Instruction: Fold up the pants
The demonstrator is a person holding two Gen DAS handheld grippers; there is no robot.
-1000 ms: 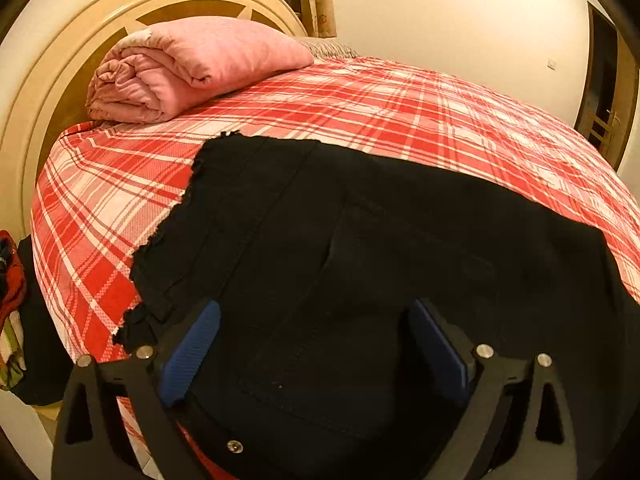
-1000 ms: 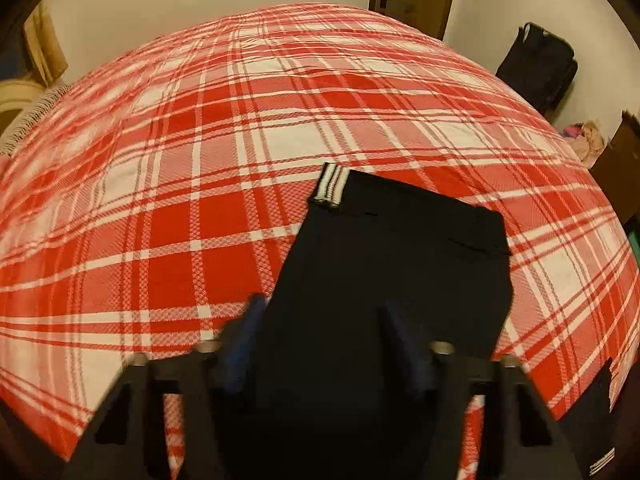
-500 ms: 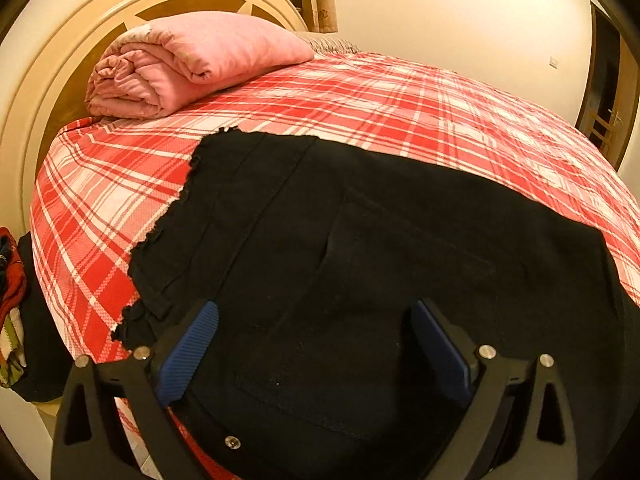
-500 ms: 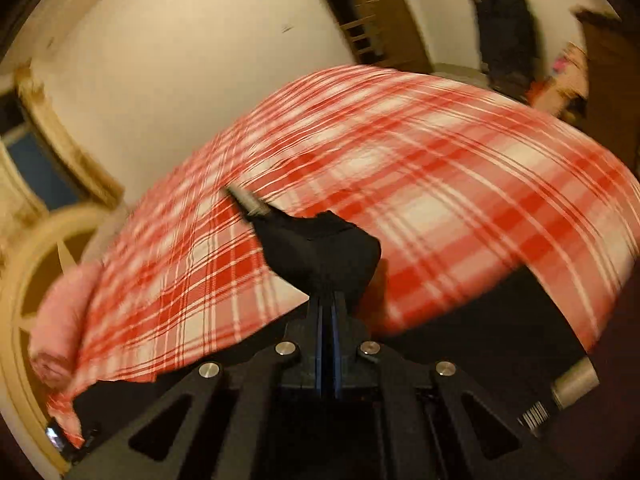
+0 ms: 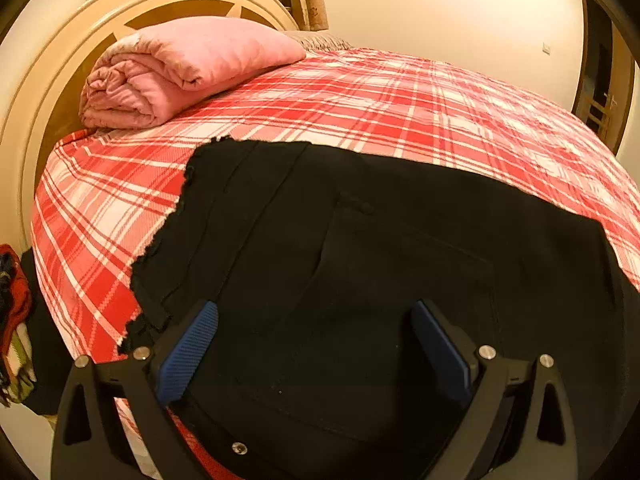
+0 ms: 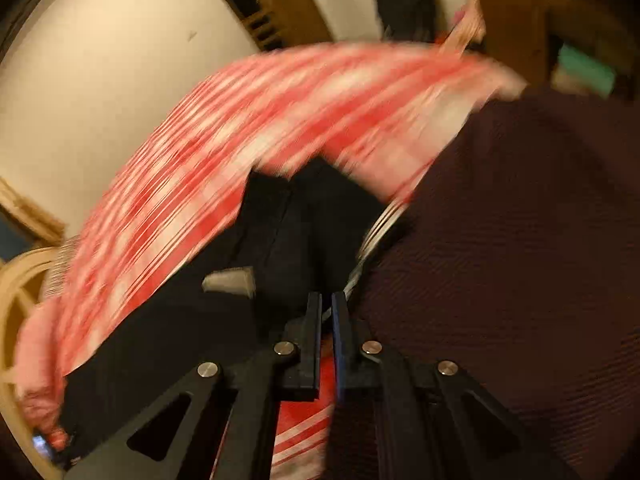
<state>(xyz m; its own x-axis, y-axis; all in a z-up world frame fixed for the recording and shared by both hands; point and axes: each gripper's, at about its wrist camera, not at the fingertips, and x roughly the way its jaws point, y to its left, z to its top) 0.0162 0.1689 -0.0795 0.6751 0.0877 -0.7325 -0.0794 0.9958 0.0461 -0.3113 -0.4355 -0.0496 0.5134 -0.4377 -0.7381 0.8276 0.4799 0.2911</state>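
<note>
Black pants (image 5: pixel 360 272) lie spread across a red plaid bed (image 5: pixel 400 112). The left gripper (image 5: pixel 314 344) hovers above them, fingers wide apart and empty; the right gripper (image 6: pixel 326 312) pinches a pant-leg end, its view blurred.

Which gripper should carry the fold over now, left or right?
Right. The right gripper is shut on the pants, lifted above the bed. The left gripper is open over the waist end, holding nothing.
</note>
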